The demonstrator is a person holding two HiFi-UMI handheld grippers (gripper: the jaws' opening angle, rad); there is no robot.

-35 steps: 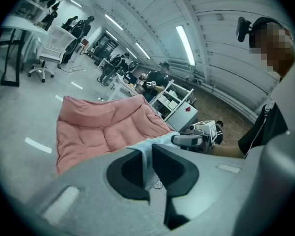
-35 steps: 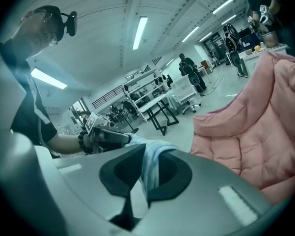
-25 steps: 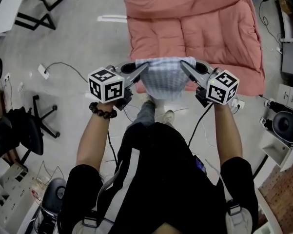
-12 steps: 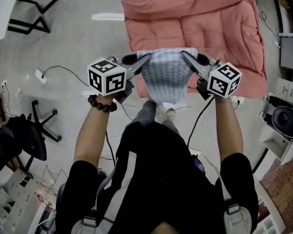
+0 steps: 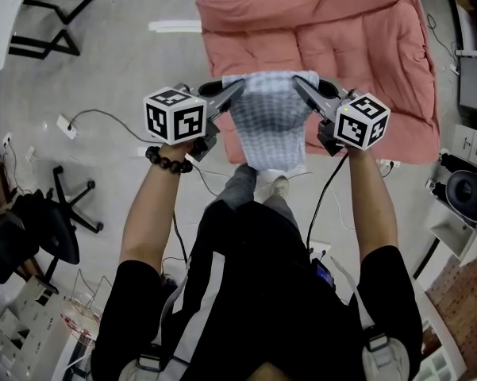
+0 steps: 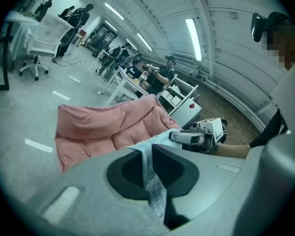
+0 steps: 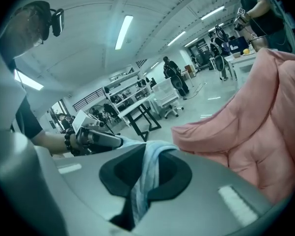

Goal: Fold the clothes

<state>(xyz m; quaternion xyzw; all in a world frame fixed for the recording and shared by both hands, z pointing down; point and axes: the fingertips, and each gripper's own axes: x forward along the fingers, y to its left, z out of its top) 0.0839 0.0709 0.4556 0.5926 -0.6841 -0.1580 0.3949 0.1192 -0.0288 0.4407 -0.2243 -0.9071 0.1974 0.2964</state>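
A pink quilt (image 5: pixel 357 46) lies spread on the floor. Above its near edge hangs a pale checked garment (image 5: pixel 271 121), stretched between the two grippers and not yet laid down. The left gripper (image 5: pixel 236 90) is clamped on its top left corner and the right gripper (image 5: pixel 298 85) on the top right one. Folding looks barely begun: the garment likely needs spreading on the quilt first. No basket or box for clothes shows.

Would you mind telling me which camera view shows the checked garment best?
The head view: most of the checked garment hangs spread between the left gripper and right gripper. Each gripper view shows only a pinched edge in its jaws.
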